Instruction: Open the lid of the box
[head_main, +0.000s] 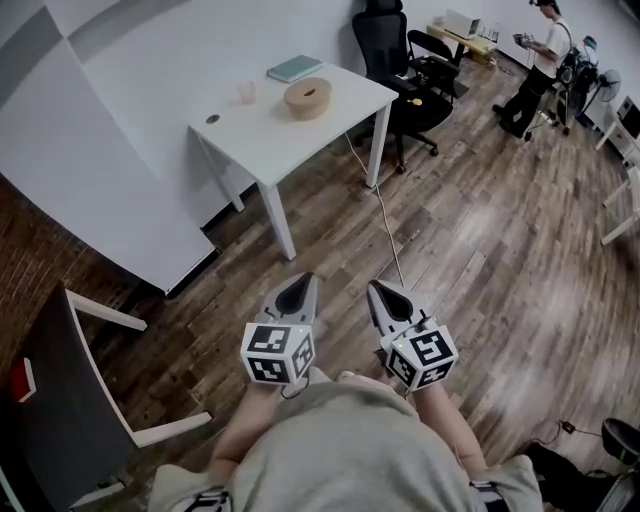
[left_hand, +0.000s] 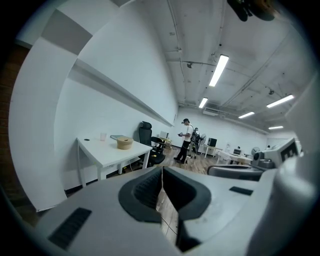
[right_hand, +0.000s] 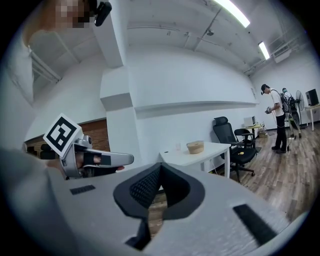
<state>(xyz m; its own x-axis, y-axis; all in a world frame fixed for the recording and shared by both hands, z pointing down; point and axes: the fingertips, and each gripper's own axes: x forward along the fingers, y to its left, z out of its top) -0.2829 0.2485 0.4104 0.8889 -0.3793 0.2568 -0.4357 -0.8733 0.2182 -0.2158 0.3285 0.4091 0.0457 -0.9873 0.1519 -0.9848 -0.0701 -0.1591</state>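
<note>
At your waist, both tools sit idle. Left hand-held gripper (head_main: 296, 293) is clenched on nothing: in its own view the jaws are pressed together with only floor beyond them. Right hand-held gripper (head_main: 389, 297) is the same, closed and empty, pointing forward beside the left, near it but not touching.

Progress, my read: not started. The box (head_main: 307, 97) is round and tan, looks like wood or bamboo, and has its lid on. It stands on the white bench (head_main: 290, 140), well apart from you and toward the far side. Nothing is touching it. You have yet to walk up, open the jaws, steady the base and lift the lid.

Room on the bench:
- Small cup (head_main: 246, 93) is near the box on its left, so watch it when you reach in.
- Teal book (head_main: 294, 68) lies behind the box at the far edge.
- Small dark disc (head_main: 212, 119) sits by the left corner, well apart from the box.
- Near half of the top is bare, so a front approach looks easiest.

Room on the floor:
- Cable (head_main: 385, 215) runs from the bench's right leg across the wood floor toward your feet. Trip risk, so step left of it.
- Black office chair (head_main: 395, 60) is just past the bench's right end.
- Another person (head_main: 540, 60) stands far off to the right, no conflict.
- White-framed chair (head_main: 75, 400) with a dark panel is close on your left, so keep that elbow in.
</note>
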